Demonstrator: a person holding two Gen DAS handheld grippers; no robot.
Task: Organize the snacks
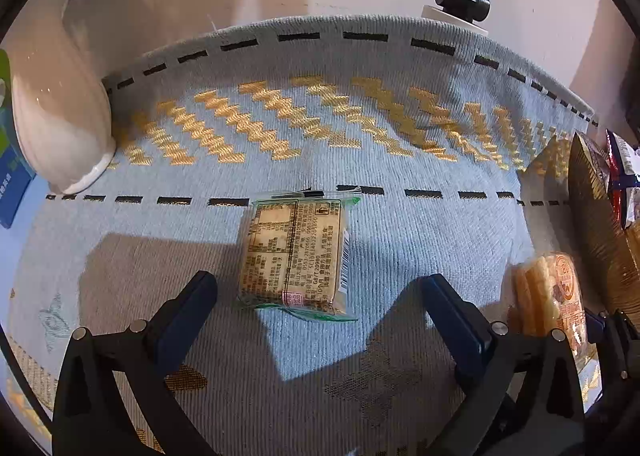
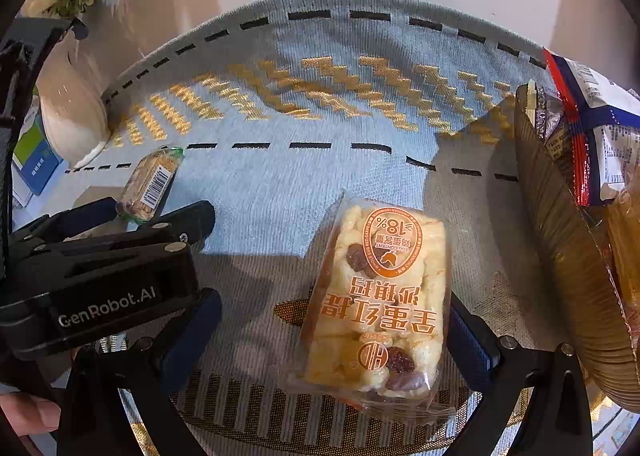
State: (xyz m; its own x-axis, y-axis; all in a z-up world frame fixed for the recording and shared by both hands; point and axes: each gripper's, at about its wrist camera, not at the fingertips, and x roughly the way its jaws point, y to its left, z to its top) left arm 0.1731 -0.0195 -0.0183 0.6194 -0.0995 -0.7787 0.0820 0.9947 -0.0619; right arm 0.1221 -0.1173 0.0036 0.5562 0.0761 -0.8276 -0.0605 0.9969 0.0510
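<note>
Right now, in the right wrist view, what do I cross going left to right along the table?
Blue-green box → white vase → clear-wrapped cracker pack → orange-print sachima pack → gold corrugated basket, with a red, white and blue snack bag inside.

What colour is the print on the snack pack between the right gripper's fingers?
Orange print on the clear snack pack; right wrist view.

Left gripper (image 1: 320, 306) is held low, jaws spread wide. Right gripper (image 2: 336, 332) is likewise held spread, just beside it.
</note>
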